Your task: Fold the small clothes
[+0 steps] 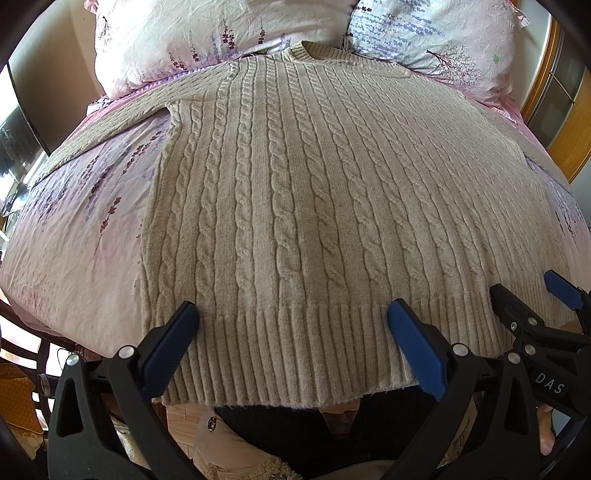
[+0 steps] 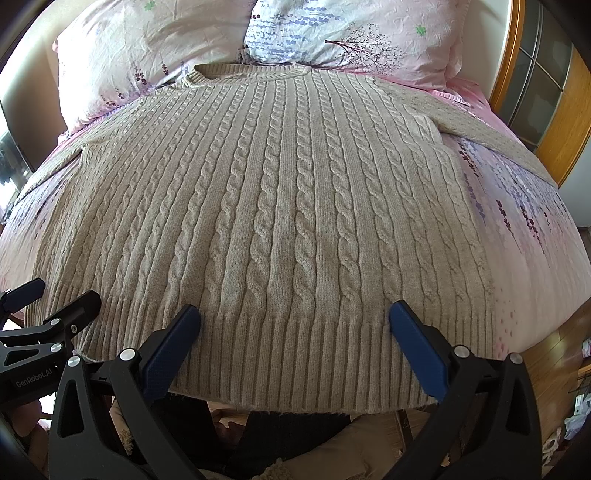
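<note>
A beige cable-knit sweater (image 1: 295, 184) lies flat on the bed, collar at the far end, ribbed hem hanging over the near edge. It also shows in the right wrist view (image 2: 280, 206). One sleeve (image 1: 122, 122) runs out to the left, the other sleeve (image 2: 491, 133) to the right. My left gripper (image 1: 291, 317) is open, its blue pads on either side of the left part of the hem. My right gripper (image 2: 295, 317) is open over the right part of the hem. It also shows in the left wrist view (image 1: 532, 291), and the left gripper in the right wrist view (image 2: 55, 295).
The bed has a pink floral sheet (image 1: 81, 229). Two floral pillows (image 1: 207, 37) (image 2: 354, 33) lie beyond the collar. A wooden door frame (image 2: 554, 122) stands at the right. A dark screen (image 1: 18, 129) is at the left. The person's legs are below the hem.
</note>
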